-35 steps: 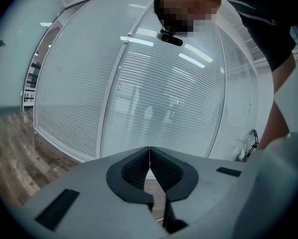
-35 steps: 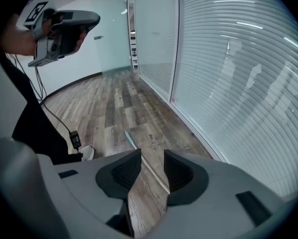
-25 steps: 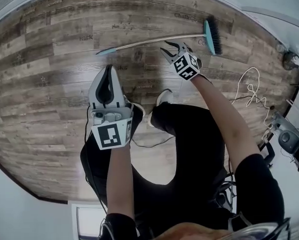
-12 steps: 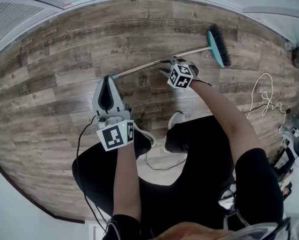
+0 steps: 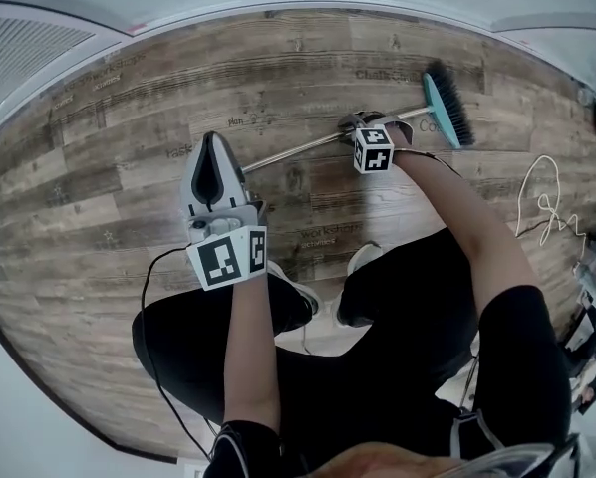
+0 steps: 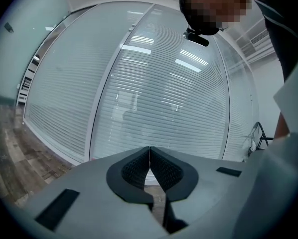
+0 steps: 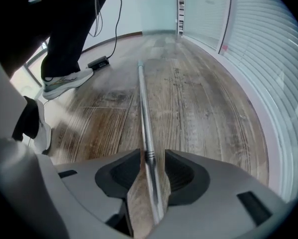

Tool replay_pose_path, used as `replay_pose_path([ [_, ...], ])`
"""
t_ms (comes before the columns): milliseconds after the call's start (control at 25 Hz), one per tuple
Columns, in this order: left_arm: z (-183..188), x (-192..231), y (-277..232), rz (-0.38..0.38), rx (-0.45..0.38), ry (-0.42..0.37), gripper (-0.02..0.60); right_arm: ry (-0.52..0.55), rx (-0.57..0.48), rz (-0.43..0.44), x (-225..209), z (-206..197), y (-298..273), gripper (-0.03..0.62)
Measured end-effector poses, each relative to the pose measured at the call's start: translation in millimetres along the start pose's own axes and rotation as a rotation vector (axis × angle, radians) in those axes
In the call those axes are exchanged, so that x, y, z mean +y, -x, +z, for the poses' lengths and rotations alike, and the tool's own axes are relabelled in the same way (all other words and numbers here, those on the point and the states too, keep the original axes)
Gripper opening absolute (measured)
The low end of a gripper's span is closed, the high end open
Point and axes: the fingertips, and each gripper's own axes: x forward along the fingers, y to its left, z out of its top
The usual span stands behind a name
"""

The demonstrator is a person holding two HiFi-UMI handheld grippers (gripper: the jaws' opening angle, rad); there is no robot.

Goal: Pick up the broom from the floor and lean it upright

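Observation:
The broom lies flat on the wood floor, its metal handle (image 5: 298,148) running left from the teal head with dark bristles (image 5: 446,108). My right gripper (image 5: 362,123) points steeply down over the handle near the head end. In the right gripper view the handle (image 7: 143,108) runs between the two pads (image 7: 181,173) with a gap on each side; the jaws are open and have just been opening wider. My left gripper (image 5: 211,140) hangs above the floor, left of the handle's free end, jaws shut (image 6: 149,151) on nothing.
A white cable (image 5: 542,203) loops on the floor at the right, with equipment at the right edge. The person's shoes (image 5: 364,257) stand just behind the broom. A black cable and small box (image 7: 98,62) lie on the floor. A glass wall with blinds (image 6: 154,83) stands beyond.
My right gripper has dropped down onto the broom handle and now straddles it. The left gripper has also sunk lower. The broom has not been lifted.

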Motion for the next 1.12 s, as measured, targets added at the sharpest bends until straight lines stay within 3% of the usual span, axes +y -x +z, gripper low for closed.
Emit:
replay_pose_path([
  [200, 5.6, -15.8, -18.7, -0.021, 0.000, -0.023, 0.020, 0.095, -0.047, 0.011, -4.3, 4.0, -0.2, 0.141],
  [360, 0.8, -11.7, -17.6, 0.011, 0.028, 0.081, 0.020, 0.117, -0.025, 0.069, 4.7, 4.7, -6.5, 0.141],
  [480, -5.4, -10.2, -11.0, 0.028, 0.019, 0.100, 0.020, 0.076, -0.058, 0.070, 0.9, 17.7, -1.7, 0.141],
  [840, -7.8, -13.1, 0.8, 0.055, -0.009, 0.032, 0.020, 0.139, 0.010, 0.046, 4.9, 17.2, -8.4, 0.141],
  [1120, -3.1, -21.8, 7.0, 0.059, -0.018, 0.045, 0.020, 0.152, 0.045, 0.096, 3.5, 10.9, -15.4, 0.130],
])
